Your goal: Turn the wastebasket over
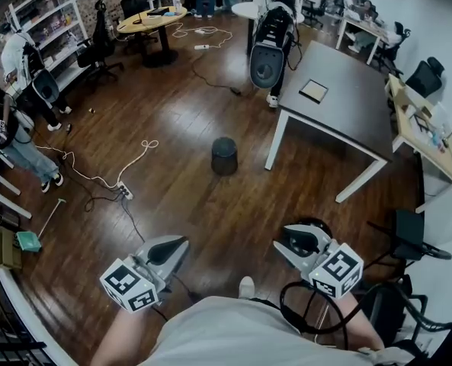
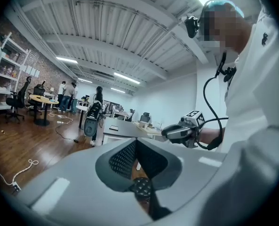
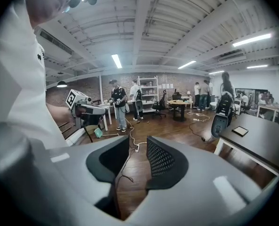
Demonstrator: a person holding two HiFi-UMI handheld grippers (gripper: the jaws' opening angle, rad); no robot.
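- Plainly, the small dark round wastebasket (image 1: pixel 224 155) stood on the wooden floor just left of the dark white-legged table's (image 1: pixel 340 105) front leg, seemingly upright.
- Both claws hung well short of it, about equally near: left gripper (image 1: pixel 180 245) pressed together, right gripper (image 1: pixel 282 247) spread, empty.

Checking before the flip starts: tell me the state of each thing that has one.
wastebasket: standing on the floor, untouched, well apart from both claws.
left claw: shut, nothing between its jaws.
right claw: open, nothing between its jaws.
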